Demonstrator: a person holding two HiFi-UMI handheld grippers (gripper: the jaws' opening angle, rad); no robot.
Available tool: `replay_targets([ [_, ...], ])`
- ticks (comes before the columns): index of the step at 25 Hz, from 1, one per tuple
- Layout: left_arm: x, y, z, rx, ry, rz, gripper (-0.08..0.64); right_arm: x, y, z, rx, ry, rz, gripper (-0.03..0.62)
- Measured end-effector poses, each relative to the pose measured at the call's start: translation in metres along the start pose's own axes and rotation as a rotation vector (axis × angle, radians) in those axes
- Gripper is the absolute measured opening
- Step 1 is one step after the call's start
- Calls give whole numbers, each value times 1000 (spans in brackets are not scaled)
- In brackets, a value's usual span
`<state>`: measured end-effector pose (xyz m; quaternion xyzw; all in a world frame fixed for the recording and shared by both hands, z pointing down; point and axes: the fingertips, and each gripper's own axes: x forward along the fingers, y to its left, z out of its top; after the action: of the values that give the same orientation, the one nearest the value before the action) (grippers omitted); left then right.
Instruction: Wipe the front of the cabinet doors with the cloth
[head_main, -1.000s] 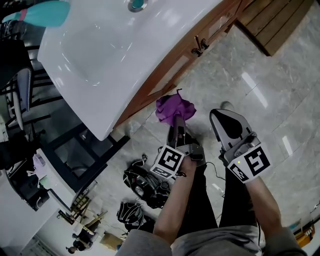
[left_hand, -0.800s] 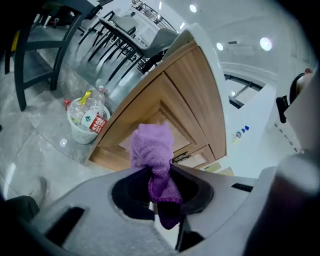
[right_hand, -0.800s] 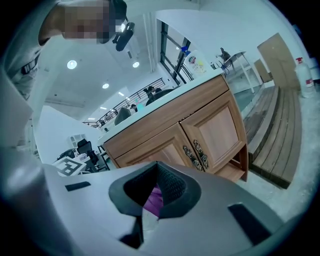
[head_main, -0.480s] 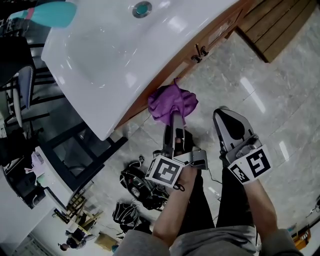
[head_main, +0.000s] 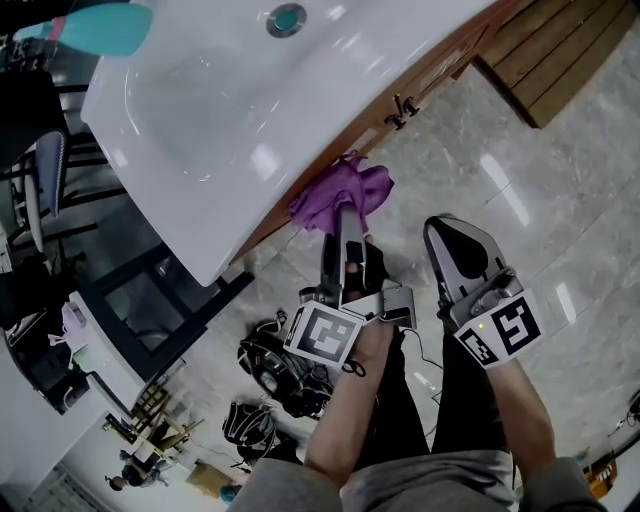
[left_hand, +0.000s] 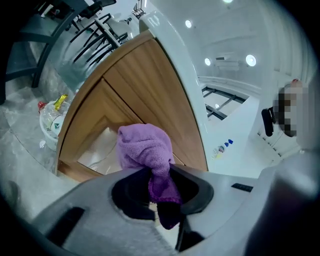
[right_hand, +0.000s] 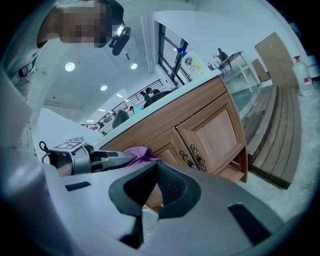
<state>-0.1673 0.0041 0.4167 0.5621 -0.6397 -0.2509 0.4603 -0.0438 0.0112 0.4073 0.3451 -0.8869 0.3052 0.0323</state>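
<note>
Below the white sink's (head_main: 230, 100) near edge, the left gripper (head_main: 345, 228) is clamped on the bunched purple cloth (head_main: 340, 193) at the wooden cabinet door (left_hand: 95, 115), while the right gripper (head_main: 450, 232) hangs to its right, jaws closed on nothing.

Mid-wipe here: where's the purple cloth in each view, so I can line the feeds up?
Head view: purple cloth at centre, at the cabinet doors, held by the left gripper.
Left gripper view: purple cloth at centre, clamped between the jaws.
Right gripper view: purple cloth left of centre, small, before the doors.
Shared landmark: the wooden cabinet doors.
</note>
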Motion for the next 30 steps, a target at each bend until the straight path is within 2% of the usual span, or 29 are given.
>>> replay_targets([
  [11,32,-5,14,-51,-58,-31,77,14,-7,10,-24,1,19,9],
  [14,35,-2,15,-60,-59,-24,77,18,-11,12,-24,-1,17,9],
  [20,44,10,9,-128,-62,-10,77,21,-23,5,-14,12,4,9],
  [25,51,40,4,-199,-55,49,77,23,-28,0,-8,26,-3,9],
  [30,56,49,2,-176,-52,51,77,27,-35,-3,-6,32,-9,9],
])
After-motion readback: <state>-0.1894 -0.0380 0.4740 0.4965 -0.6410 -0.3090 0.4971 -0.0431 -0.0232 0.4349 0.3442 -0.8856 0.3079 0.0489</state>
